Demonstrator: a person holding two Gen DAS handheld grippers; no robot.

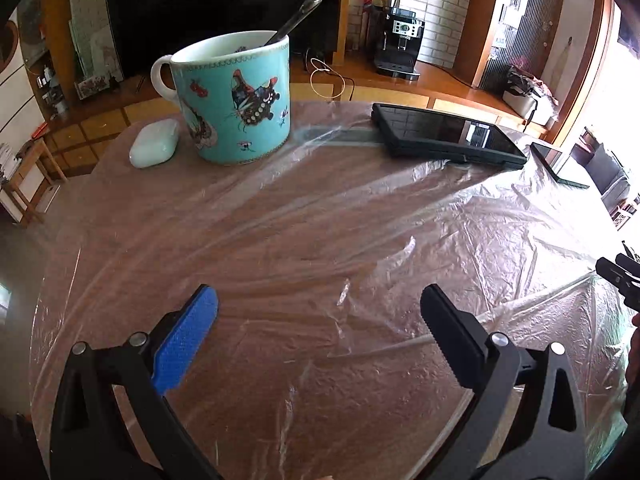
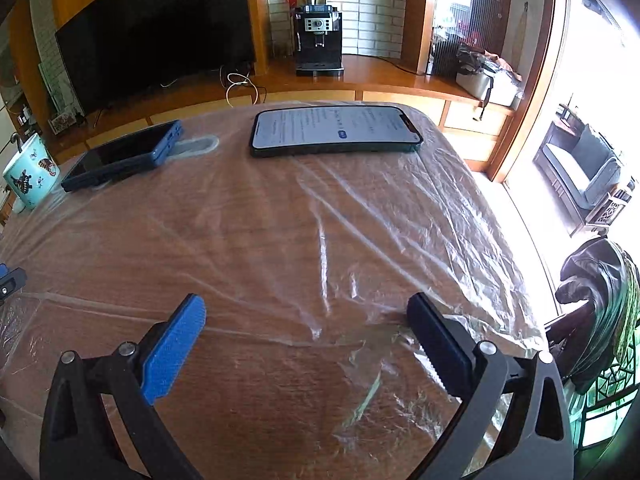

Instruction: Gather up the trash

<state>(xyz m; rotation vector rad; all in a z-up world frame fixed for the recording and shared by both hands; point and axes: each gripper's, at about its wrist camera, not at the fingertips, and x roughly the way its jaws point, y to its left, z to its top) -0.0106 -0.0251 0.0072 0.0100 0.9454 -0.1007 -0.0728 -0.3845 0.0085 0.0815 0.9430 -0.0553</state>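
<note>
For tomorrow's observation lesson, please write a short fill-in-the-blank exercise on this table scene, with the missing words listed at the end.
1. The handle of a ____ sticks out of the turquoise mug.
2. The table is covered by a sheet of clear ____.
3. The phone near the far edge has its screen ____.
4. The left gripper and right gripper both have their jaws ____, with nothing held.

Missing words: spoon; plastic; lit; open
</note>
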